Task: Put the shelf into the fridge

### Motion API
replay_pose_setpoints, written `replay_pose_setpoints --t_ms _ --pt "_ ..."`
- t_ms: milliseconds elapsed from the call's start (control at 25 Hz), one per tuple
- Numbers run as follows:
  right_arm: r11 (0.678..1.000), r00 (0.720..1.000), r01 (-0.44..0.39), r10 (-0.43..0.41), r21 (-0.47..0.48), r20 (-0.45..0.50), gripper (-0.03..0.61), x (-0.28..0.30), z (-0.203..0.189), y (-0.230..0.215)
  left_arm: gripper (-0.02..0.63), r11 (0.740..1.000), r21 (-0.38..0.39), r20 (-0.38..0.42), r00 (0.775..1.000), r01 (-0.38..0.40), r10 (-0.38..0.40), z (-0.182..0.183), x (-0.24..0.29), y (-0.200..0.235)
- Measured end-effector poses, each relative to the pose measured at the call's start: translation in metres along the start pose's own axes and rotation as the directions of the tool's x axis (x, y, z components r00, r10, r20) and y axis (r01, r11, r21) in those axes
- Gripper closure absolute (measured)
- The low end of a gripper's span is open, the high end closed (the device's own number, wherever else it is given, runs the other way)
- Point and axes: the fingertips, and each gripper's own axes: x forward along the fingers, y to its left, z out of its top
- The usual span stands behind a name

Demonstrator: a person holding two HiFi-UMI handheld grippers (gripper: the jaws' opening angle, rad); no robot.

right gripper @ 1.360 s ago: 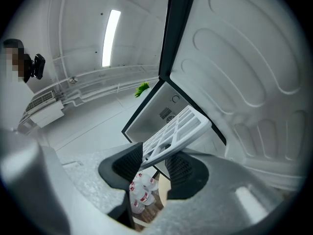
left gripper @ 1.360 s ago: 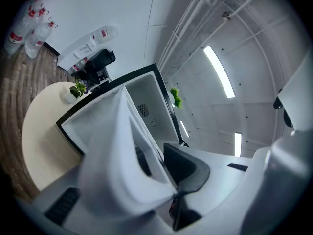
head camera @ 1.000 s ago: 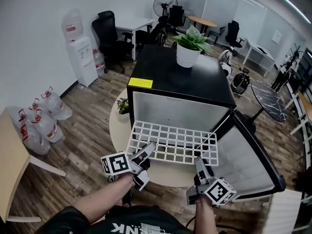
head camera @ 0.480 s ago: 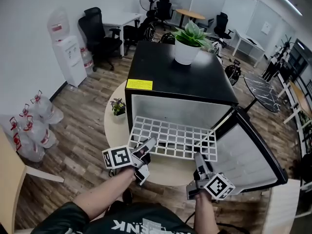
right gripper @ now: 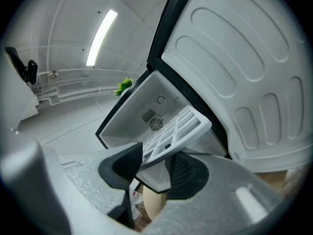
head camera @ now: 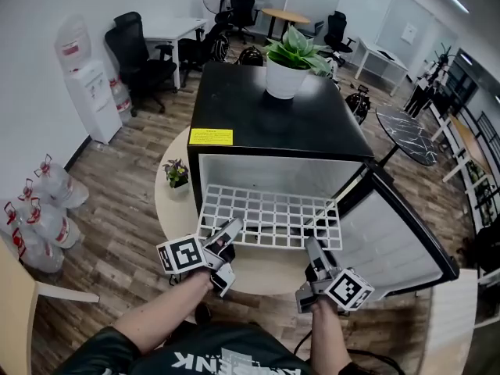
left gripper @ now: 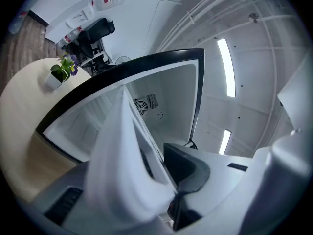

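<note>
**Two grippers hold the shelf at the fridge opening**

Both grippers have their jaws closed on the near edge of the white grid shelf. The left gripper holds it near the left corner and the right gripper near the right corner. In the right gripper view the dark pads press on the shelf from both sides. In the left gripper view the shelf fills the space between the jaws. The shelf lies almost flat. Its far edge is at the open front of the black fridge, and its near part sticks out over the round table. The door stands open at the right. A potted plant stands on top of the fridge.
</note>
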Motion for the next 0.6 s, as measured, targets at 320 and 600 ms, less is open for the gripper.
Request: replay_pose_setpoints --t_ms 320,600 --pt "1.000 0.999 0.027 -0.027 -0.014 -0.017 0.433 0.001 0.010 -0.010 0.534 1.000 -0.001 0.014 1.000 0.002 -0.002 -0.002 0.004 -0.004" --pt "0.993 0.998 -0.066 0.066 0.101 0.002 0.433 0.013 0.016 -0.006 0.534 1.000 0.015 0.017 1.000 -0.011 0.011 -0.004 0.015 -0.004"
